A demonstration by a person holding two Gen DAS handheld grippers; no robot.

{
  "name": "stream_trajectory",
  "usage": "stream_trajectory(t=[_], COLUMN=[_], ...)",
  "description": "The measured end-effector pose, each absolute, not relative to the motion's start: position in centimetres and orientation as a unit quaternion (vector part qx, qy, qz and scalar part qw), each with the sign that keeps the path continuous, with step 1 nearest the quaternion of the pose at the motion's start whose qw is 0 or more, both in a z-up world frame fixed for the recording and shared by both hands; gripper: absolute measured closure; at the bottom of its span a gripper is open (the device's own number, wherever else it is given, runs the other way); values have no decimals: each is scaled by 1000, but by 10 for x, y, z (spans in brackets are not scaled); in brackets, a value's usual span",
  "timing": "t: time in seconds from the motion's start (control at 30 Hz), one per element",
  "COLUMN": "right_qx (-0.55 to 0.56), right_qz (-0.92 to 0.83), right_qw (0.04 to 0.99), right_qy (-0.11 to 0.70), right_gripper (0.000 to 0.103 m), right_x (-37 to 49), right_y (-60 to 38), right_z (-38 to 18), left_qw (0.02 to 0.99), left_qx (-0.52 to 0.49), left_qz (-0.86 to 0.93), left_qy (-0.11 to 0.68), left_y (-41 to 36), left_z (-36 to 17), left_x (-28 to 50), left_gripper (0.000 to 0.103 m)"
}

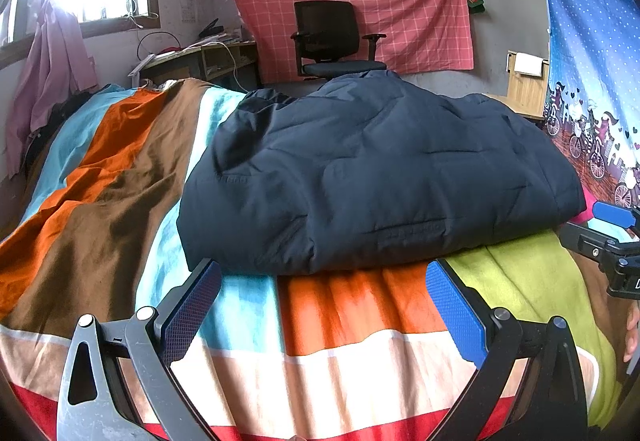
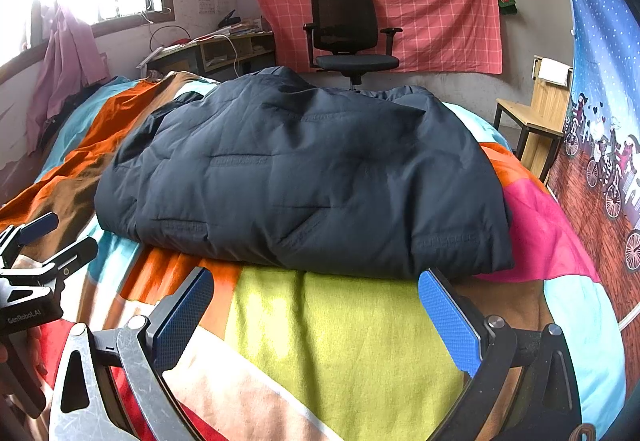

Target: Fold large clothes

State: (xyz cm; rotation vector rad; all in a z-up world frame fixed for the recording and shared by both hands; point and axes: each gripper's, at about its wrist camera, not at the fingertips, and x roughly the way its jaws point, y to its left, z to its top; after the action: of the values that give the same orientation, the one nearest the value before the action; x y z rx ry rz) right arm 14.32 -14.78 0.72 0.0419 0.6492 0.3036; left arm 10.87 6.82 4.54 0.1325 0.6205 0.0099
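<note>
Judging by the compact navy padded jacket [image 1: 376, 173] lying folded on the striped bedspread [image 1: 120, 177] just beyond us, we hold left gripper [image 1: 322, 305] and right gripper [image 2: 316, 309] released, the fold looking nearly finished.

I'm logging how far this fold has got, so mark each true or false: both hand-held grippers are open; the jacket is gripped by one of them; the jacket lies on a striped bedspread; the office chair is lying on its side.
1. Both the left hand-held gripper and the right hand-held gripper are open. True.
2. One grips the dark blue jacket. False: neither holds anything.
3. The jacket lies on a striped bedspread. True.
4. The office chair lies on its side. False: it stands upright.
</note>
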Motion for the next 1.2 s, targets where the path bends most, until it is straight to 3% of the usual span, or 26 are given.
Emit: stream_trajectory(t=[1.2], right_qx=[24], right_qz=[149], right_qw=[936], right_qy=[319], right_gripper=[0], right_x=[143], right_y=[-149], right_z=[6], left_qw=[950], left_qx=[65], left_qz=[5], left_qy=[305], left_y=[69], left_z=[46], left_x=[108], left_gripper=[3])
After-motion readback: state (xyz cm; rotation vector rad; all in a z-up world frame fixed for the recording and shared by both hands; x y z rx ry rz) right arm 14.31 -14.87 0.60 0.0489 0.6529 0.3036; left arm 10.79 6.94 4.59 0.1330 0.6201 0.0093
